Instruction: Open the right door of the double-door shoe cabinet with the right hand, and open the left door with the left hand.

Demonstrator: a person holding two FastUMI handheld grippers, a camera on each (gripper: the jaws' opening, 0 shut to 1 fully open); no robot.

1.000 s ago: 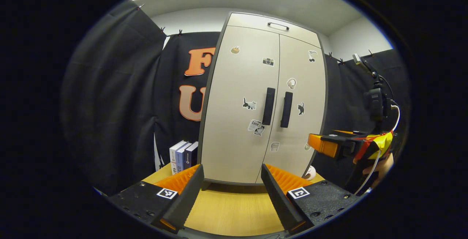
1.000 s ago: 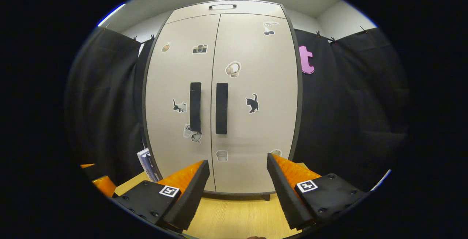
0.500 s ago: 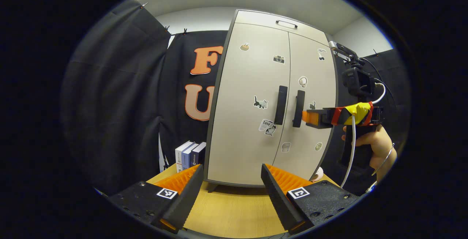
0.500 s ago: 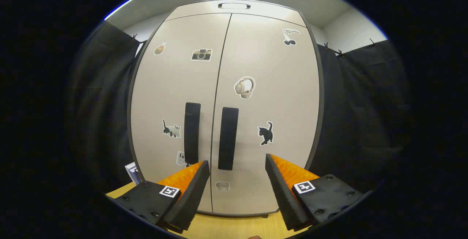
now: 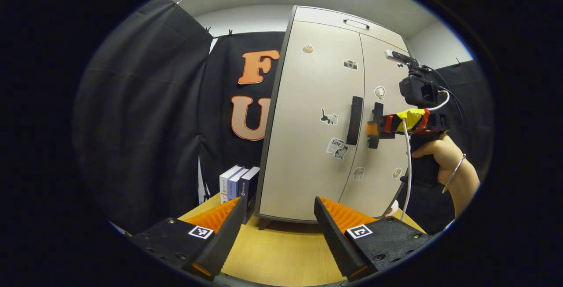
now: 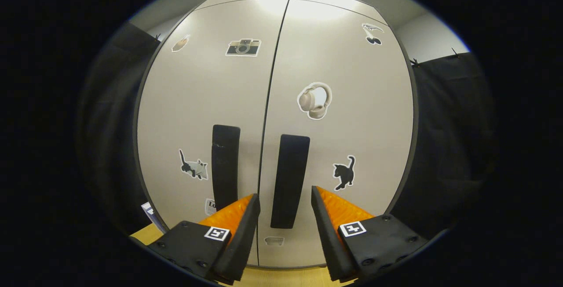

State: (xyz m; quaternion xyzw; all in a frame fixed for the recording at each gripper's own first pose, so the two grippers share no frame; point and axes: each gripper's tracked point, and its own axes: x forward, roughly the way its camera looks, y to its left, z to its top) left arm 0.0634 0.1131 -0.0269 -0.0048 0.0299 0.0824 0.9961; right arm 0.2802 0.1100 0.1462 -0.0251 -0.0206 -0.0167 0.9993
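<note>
The pale double-door shoe cabinet (image 5: 316, 115) stands on the wooden table with both doors closed and stickers on them. In the right gripper view the dark right door handle (image 6: 289, 177) rises between my right gripper's (image 6: 285, 230) fingers; the jaws are open, with a small gap on each side of the handle. The left door handle (image 6: 225, 164) sits just beyond the left finger. In the left gripper view my left gripper (image 5: 279, 234) hangs open over the table, well short of the cabinet. There the right gripper (image 5: 371, 129), held by a hand (image 5: 440, 155), reaches the right handle (image 5: 377, 111), next to the left handle (image 5: 354, 120).
Three books (image 5: 239, 183) stand upright on the table (image 5: 281, 252) against the cabinet's left side. Black cloth walls close in behind and on both sides. A cable (image 5: 407, 168) hangs from the right gripper.
The right gripper has risen and moved forward until the right handle sits between its fingers, which have narrowed slightly. The left gripper has swung a little left. Both doors stay closed.
</note>
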